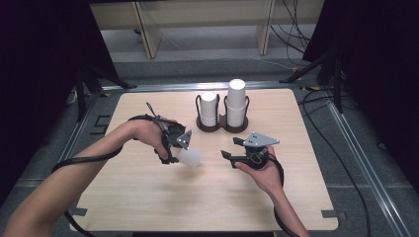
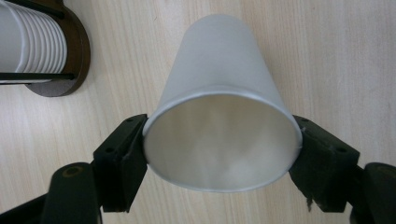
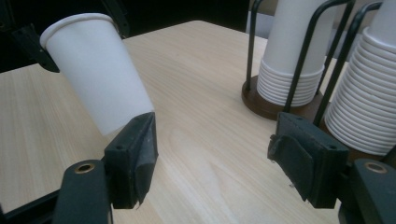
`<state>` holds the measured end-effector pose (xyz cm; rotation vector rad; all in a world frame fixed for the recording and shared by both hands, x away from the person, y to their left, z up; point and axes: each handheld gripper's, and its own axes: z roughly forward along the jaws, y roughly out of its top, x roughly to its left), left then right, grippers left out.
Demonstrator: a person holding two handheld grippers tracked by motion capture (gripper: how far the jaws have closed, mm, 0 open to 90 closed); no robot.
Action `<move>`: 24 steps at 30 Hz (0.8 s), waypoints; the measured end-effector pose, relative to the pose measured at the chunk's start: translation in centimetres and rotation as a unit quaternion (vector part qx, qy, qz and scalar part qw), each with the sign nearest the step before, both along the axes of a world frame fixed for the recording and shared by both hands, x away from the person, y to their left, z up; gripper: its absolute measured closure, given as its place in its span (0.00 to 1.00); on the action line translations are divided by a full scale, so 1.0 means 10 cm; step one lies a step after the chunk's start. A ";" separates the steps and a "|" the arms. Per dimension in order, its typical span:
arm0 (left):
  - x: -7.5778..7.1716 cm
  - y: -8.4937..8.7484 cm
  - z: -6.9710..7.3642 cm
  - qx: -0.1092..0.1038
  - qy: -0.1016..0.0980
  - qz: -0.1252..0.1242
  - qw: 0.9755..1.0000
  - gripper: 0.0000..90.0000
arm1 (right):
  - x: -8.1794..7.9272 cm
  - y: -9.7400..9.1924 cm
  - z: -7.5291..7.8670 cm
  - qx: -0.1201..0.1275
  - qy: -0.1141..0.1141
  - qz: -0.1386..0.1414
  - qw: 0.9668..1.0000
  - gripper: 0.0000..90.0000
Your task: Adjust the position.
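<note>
Your left gripper has its fingers clamped on the rim of a single white paper cup, one finger on each side of the open mouth. The cup hangs tilted above the wooden surface, in front of the cup holder, its closed base pointing away from you and down. Your right gripper sits just beside it with its fingers spread wide apart and nothing between them.

Judging by this, you are mid-way through carrying one cup. Keep the squeeze light: thin paper at the rim buckles easily, and the mouth already looks slightly oval. If you hand it over, bring the right fingers around the cup's wall below the rim and close them before the left lets go.

The cup is empty; its inside shows bare white. The holder's two wire bays each carry a stack of upside-down cups; the right stack stands taller than the left.
</note>
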<state>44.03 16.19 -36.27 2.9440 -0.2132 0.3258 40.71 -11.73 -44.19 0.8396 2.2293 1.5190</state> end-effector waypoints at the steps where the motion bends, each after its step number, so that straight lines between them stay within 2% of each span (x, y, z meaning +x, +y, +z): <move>1: 0.00 0.00 0.00 0.000 0.000 0.000 1.000 0.28 | 0.00 0.00 0.00 0.000 0.000 0.000 1.000 0.35; 3: 0.00 0.00 0.00 0.004 0.000 0.001 1.000 0.28 | 0.01 0.04 0.01 -0.004 -0.018 0.005 1.000 0.35; 4: 0.00 -0.01 0.01 0.004 0.001 0.001 1.000 0.28 | 0.01 0.04 0.01 -0.004 -0.018 0.005 1.000 0.35; 5: 0.00 -0.01 0.01 0.006 0.000 0.003 1.000 0.28 | 0.00 0.06 0.02 -0.014 -0.017 0.014 1.000 0.35; 6: 0.00 -0.02 0.01 0.016 0.000 0.002 1.000 0.28 | 0.00 0.08 0.02 -0.013 -0.018 0.017 1.000 0.35; 8: 0.00 -0.03 0.01 0.018 -0.001 0.000 1.000 0.28 | 0.00 0.09 0.02 -0.012 -0.018 0.022 1.000 0.35; 9: 0.00 -0.03 0.01 0.021 -0.002 0.001 1.000 0.28 | 0.00 0.10 0.03 -0.017 -0.028 0.018 0.999 0.35; 10: 0.00 -0.04 0.01 0.022 -0.003 0.000 1.000 0.28 | 0.00 0.11 0.03 -0.018 -0.017 0.027 0.999 0.35; 16: 0.01 -0.06 0.02 0.031 -0.002 0.000 1.000 0.28 | -0.02 0.20 0.03 -0.029 -0.024 0.041 0.998 0.35; 20: 0.01 -0.08 0.03 0.046 0.001 -0.004 0.999 0.28 | -0.02 0.26 0.03 -0.036 -0.029 0.059 0.997 0.35; 23: 0.01 -0.09 0.03 0.051 0.002 -0.003 0.999 0.28 | -0.03 0.30 0.03 -0.039 -0.032 0.061 0.997 0.35; 24: 0.00 -0.10 0.03 0.053 0.004 -0.003 0.999 0.28 | -0.03 0.34 0.03 -0.047 -0.035 0.072 0.996 0.35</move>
